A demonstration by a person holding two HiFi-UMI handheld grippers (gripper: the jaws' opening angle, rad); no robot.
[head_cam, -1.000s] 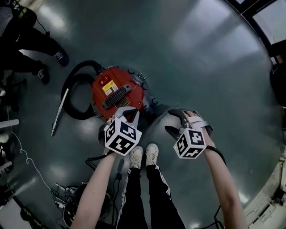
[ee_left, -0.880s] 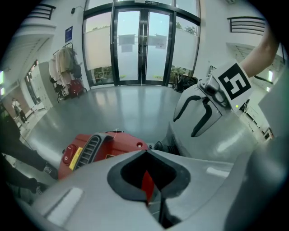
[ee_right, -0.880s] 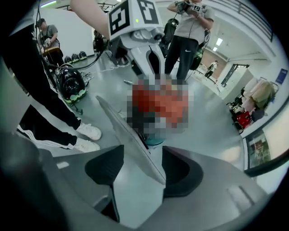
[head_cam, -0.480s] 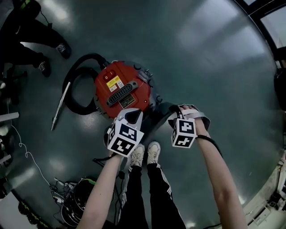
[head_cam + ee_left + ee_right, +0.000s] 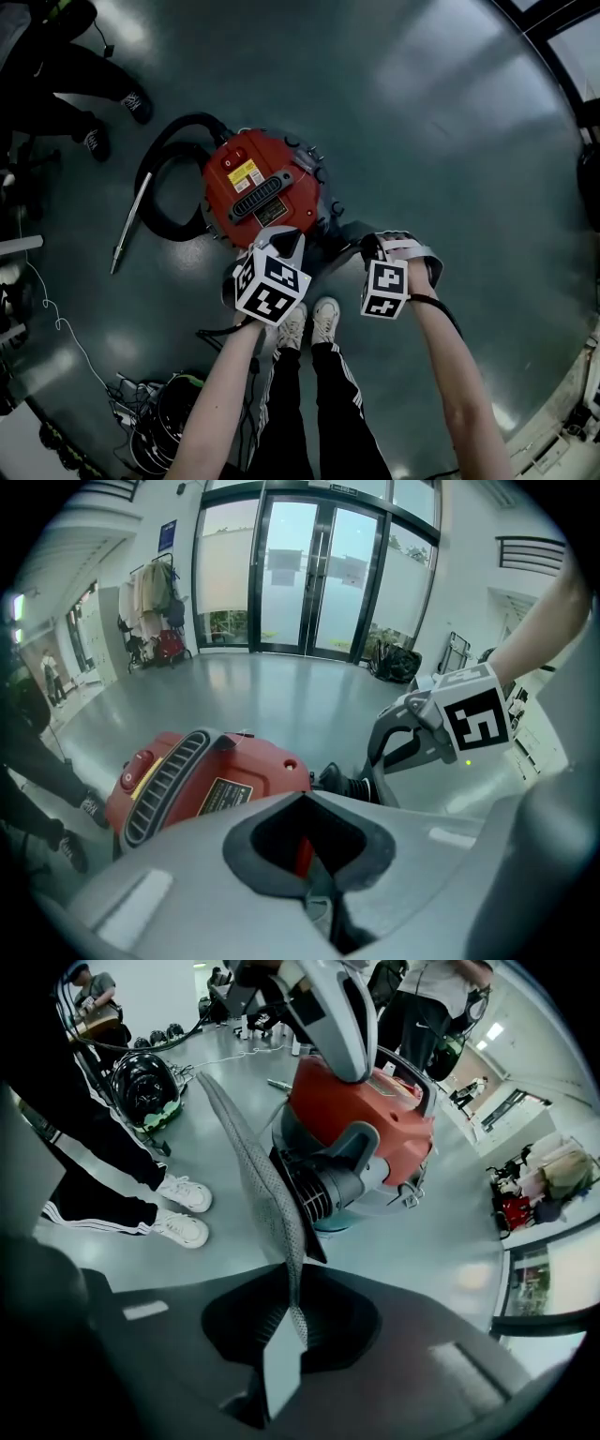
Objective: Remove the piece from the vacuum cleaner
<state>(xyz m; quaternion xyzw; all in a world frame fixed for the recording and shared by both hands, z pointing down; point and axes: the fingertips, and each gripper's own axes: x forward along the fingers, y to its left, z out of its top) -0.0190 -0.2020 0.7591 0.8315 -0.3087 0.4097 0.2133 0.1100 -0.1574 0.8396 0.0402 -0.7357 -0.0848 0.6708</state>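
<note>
One mesh piece, pinched in the right gripper, should be drawn straight back, with the vacuum cleaner ahead kept braced by the closed left gripper.

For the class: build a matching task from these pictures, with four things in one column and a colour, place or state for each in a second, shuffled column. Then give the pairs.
Things
1. vacuum cleaner
2. hose
3. metal tube
4. perforated piece

Descriptions
A. lies straight on the floor
B. clamped in the right hand-held gripper
C. red
D. black, curled in a loop

Pairs: 1-C, 2-D, 3-A, 4-B.
</note>
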